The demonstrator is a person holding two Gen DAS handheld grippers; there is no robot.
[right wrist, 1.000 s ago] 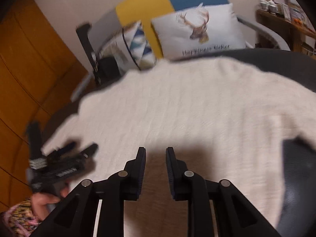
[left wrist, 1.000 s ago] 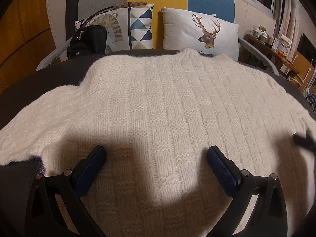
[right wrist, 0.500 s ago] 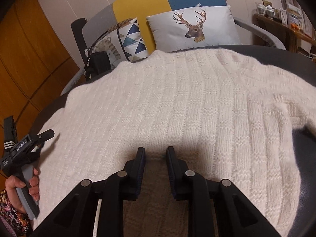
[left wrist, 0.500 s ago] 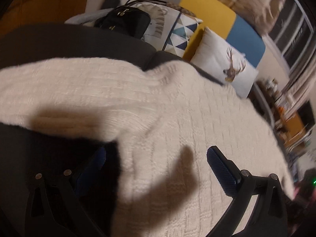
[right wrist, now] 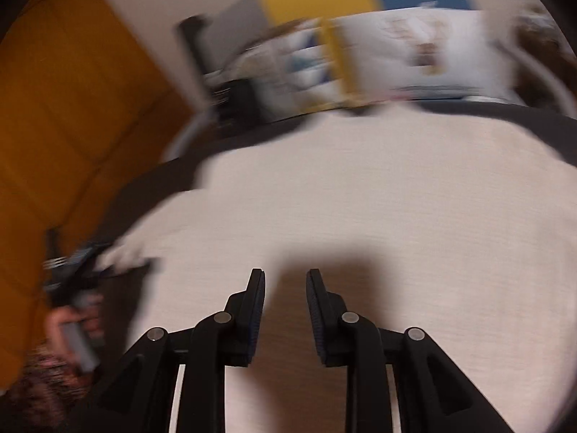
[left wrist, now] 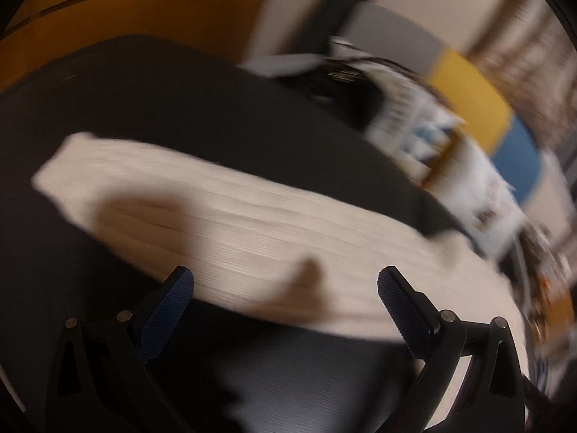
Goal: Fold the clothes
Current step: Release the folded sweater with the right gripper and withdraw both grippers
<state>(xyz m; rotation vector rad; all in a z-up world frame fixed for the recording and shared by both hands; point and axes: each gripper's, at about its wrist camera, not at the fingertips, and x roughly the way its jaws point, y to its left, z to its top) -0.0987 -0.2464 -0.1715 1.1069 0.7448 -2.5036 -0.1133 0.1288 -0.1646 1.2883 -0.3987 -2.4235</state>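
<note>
Two grippers, one sweater: both views are smeared by motion. Your left gripper (left wrist: 285, 296) has swung off the body of the cream sweater (right wrist: 360, 198) and now looks along its left sleeve (left wrist: 216, 209), which runs from 9 o'clock to 4 o'clock across the dark table (left wrist: 180, 108). A second ago the same camera faced the sweater's full front, with the pillows (right wrist: 414, 54) square at 12 o'clock; now they slant away toward 2 o'clock, so the view has rolled as well as shifted. Its jaws stand wide apart, nothing between them, the sleeve's near edge just beyond the blue pads (left wrist: 169, 306).

Your right gripper (right wrist: 285, 310) hovers over the lower middle of the sweater, jaws a narrow gap apart and empty; that gap matches the earlier frames. In its view, at 8 o'clock, your hand (right wrist: 72, 321) carries the left gripper beside the sleeve end, farther out than half a second ago.

Reading: the sweater lies flat and unfolded, spread on the table with its neck toward 12 o'clock. You appear to be lining up on the left sleeve for a first fold inward; no cloth is gripped yet. Let the blur settle before closing, since the sleeve edge is hard to place.
</note>
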